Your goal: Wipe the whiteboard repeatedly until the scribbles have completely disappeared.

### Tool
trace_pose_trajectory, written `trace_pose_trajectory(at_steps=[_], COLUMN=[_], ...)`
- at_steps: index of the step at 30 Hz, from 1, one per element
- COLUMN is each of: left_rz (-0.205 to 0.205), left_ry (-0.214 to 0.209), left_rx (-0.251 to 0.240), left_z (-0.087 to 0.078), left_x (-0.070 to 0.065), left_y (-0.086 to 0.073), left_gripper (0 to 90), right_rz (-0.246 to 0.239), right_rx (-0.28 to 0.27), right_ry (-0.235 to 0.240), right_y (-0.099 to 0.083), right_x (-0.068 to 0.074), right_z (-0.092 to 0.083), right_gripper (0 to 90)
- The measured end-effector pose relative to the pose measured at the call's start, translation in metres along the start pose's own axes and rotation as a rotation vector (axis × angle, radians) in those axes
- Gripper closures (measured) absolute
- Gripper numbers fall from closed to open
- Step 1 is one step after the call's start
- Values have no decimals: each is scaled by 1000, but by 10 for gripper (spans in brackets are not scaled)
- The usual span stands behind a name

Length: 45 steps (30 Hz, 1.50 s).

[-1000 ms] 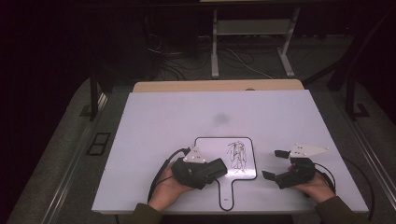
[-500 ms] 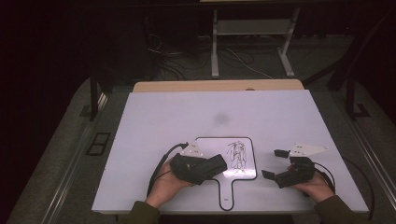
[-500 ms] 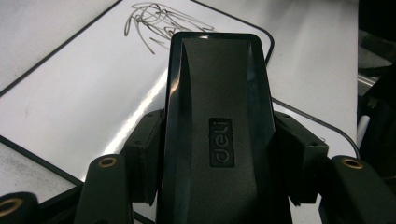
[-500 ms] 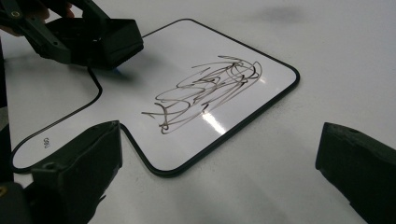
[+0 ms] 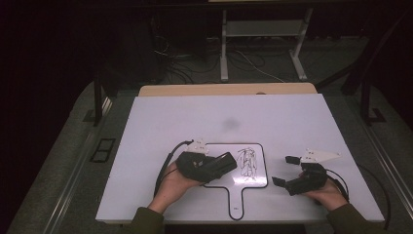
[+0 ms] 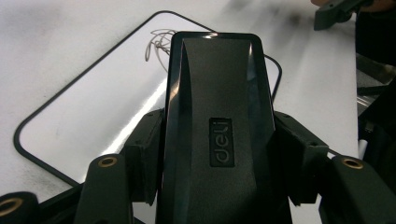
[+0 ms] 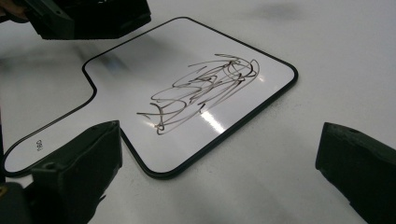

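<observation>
Left gripper (image 5: 229, 163) clamped on black eraser (image 6: 217, 116), hovering over whiteboard paddle (image 5: 219, 178); scribble (image 5: 247, 164) lay just beyond eraser's tip. Right gripper (image 5: 285, 170), jaws apart, sat farther off.

White table (image 5: 292, 117), metal stand (image 5: 263, 34), floor cables (image 5: 190, 63)

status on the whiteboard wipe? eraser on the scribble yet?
Done: left gripper is shut on the black eraser, its fingers clamped on both sides. In hand: eraser held over the small whiteboard, beside the scribble. Left: the scribble looks intact, nothing wiped. Right gripper is open beside the board.
</observation>
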<state>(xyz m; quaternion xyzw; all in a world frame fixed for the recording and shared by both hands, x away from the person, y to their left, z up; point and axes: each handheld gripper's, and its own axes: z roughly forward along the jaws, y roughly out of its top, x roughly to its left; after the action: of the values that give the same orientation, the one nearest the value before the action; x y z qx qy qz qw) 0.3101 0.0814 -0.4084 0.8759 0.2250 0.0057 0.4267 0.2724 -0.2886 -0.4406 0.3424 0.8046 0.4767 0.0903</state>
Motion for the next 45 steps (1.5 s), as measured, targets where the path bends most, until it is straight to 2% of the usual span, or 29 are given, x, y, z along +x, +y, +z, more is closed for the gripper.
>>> trace_pose_trajectory(at_steps=[8, 14, 20, 28, 34, 45], left_rz=[-2, 15, 33, 40, 33, 86], left_ry=[-6, -13, -4, 11, -3, 4], left_rx=[-7, -12, 2, 34, 51, 86], left_z=[5, 10, 19, 41, 52, 75], left_x=[8, 13, 17, 23, 26, 30], left_y=[10, 21, 29, 42, 47, 63], left_gripper=[394, 395, 395, 395, 395, 395], right_rz=[10, 11, 13, 14, 14, 20], right_rx=[-6, -7, -9, -11, -14, -19], right_ry=[-1, -3, -2, -3, -3, -1], right_y=[0, 0, 0, 0, 0, 0], right_x=[-1, -1, -1, -1, -1, -2], right_z=[-1, -1, -1, -1, -2, -2], right_gripper=[0, 0, 0, 0, 0, 0])
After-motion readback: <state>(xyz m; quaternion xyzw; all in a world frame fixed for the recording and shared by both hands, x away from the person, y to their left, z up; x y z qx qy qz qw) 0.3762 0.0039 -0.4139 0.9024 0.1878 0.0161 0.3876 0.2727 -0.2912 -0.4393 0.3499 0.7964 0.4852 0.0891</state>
